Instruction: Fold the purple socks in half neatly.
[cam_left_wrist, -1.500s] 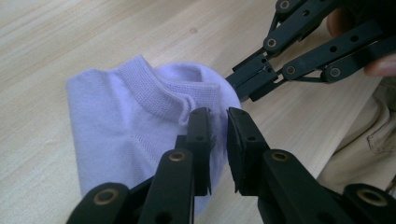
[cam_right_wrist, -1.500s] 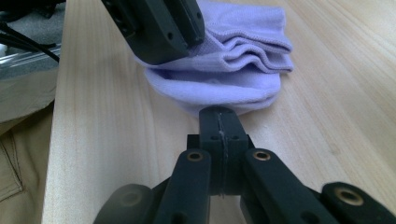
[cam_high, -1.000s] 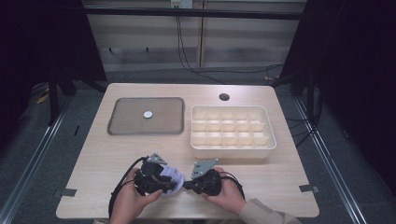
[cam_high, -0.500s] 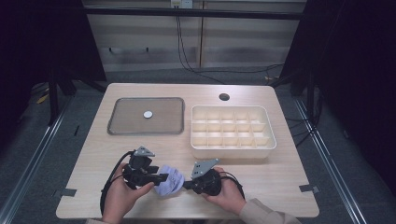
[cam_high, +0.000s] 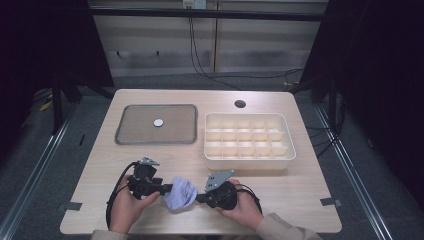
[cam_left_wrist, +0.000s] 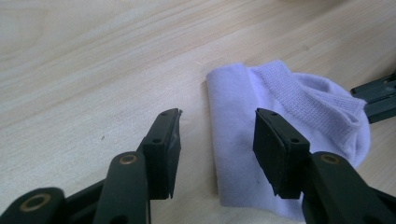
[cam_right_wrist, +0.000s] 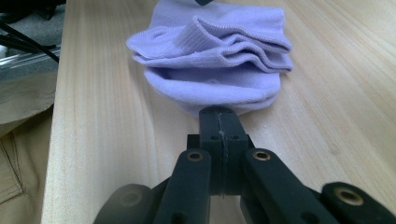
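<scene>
A pale lavender sock (cam_high: 181, 195) lies folded near the table's front edge, between my two grippers. My left gripper (cam_high: 165, 189) is open at its left end. In the left gripper view the left gripper's (cam_left_wrist: 217, 140) jaws straddle the folded edge of the sock (cam_left_wrist: 280, 102) without pressing it. My right gripper (cam_high: 199, 197) meets the sock's right end. In the right gripper view the right gripper's (cam_right_wrist: 219, 114) jaws are pressed together on the sock's (cam_right_wrist: 210, 51) near rim. A hand holds each gripper.
A grey tray (cam_high: 125, 125) with a small white disc (cam_high: 158, 122) sits at the back left. A cream box (cam_high: 247, 160) with several compartments stands at the right. A round hole (cam_high: 240, 104) is in the tabletop behind it.
My left gripper drew away to the left from the sock, then came back toward it with open jaws. The right gripper and the sock stayed in place.
</scene>
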